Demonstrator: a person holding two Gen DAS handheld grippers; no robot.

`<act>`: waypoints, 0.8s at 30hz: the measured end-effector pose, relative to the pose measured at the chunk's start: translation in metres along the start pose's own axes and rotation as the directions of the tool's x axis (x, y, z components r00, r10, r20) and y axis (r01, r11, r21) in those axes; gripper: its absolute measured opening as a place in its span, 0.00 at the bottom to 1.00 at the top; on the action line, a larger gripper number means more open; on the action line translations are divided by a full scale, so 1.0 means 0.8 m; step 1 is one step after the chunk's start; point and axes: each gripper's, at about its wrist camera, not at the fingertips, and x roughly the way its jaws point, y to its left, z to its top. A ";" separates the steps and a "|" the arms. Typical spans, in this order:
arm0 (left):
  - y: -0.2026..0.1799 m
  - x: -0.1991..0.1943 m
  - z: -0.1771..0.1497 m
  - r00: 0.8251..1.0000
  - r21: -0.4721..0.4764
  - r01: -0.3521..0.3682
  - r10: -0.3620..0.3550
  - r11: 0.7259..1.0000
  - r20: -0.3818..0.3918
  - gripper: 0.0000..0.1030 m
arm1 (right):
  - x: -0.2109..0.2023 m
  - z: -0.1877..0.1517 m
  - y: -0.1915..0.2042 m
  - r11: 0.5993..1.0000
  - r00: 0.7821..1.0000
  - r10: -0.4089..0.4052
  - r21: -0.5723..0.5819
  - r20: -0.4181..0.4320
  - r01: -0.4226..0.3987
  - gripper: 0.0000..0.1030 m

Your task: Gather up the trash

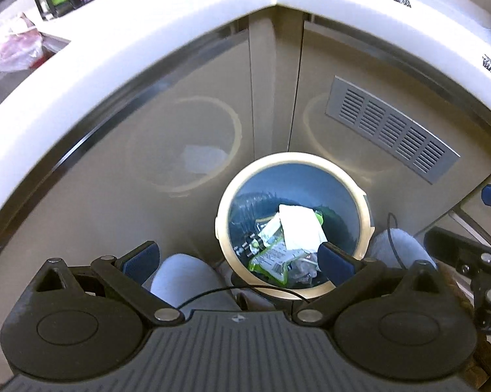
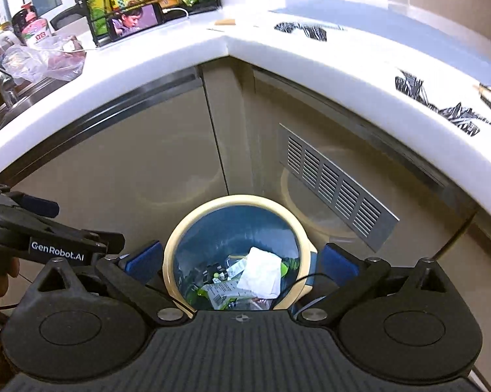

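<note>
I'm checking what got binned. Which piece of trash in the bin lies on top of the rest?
The plain white paper, unprinted, lies over the green-edged printed wrapper in the trash bin.

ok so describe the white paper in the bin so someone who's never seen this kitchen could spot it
Find the inner corner of the white countertop; on the floor below it, against the beige cabinet doors, stands a round trash bin with a cream rim and blue inside. On top of the litter in it lies the crumpled sheet of white paper, plain and unprinted, unlike the green-edged printed wrappers beside it.
</note>
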 end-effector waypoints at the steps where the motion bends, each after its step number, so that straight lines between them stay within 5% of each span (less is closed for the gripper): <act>1: 0.000 -0.005 -0.001 1.000 0.005 -0.004 0.004 1.000 0.006 1.00 | -0.002 0.000 0.001 1.000 1.000 0.001 -0.004 0.000 -0.001 1.00; 11: -0.005 -0.033 -0.005 0.997 0.046 -0.029 0.025 0.999 0.072 1.00 | -0.024 0.001 0.016 0.998 1.000 0.016 -0.056 -0.024 -0.017 1.00; 24: -0.005 -0.021 -0.001 0.998 0.053 -0.053 0.051 0.997 0.035 1.00 | 0.006 0.000 0.009 1.000 0.994 -0.015 -0.008 -0.109 0.014 1.00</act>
